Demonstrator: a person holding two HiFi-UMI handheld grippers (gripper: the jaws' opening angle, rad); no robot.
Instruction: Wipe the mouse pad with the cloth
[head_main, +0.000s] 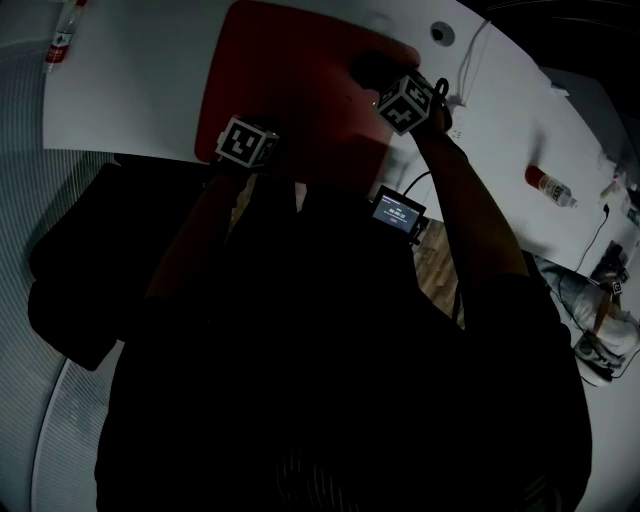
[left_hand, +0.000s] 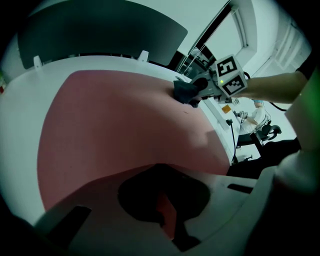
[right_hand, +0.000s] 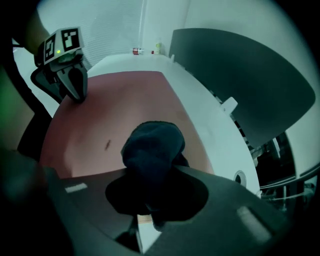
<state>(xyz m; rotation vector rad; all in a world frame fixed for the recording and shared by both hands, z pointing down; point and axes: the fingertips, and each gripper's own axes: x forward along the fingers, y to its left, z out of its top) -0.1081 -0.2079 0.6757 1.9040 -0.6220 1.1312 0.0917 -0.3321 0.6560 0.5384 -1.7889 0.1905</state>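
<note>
The right gripper (right_hand: 149, 212) pinches the soft, limp-looking dark cloth wad (right_hand: 152, 145), while the left gripper (left_hand: 167, 216) clamps the thin, likely flexible red mouse pad (left_hand: 115, 125) at its near edge.

Left gripper (right_hand: 76, 94): at the mouse pad's (head_main: 290, 70) near edge, tips pointing down, jaws closed on that edge.
Right gripper (left_hand: 193, 91): by the pad's right edge, jaws clamped on the bunched dark cloth (right_hand: 152, 147), which rests on the pad.
Left forearm (head_main: 185, 250): reaches to the pad's near edge.
Right forearm (head_main: 470, 210): stretched farther, alongside the pad's right side.
</note>
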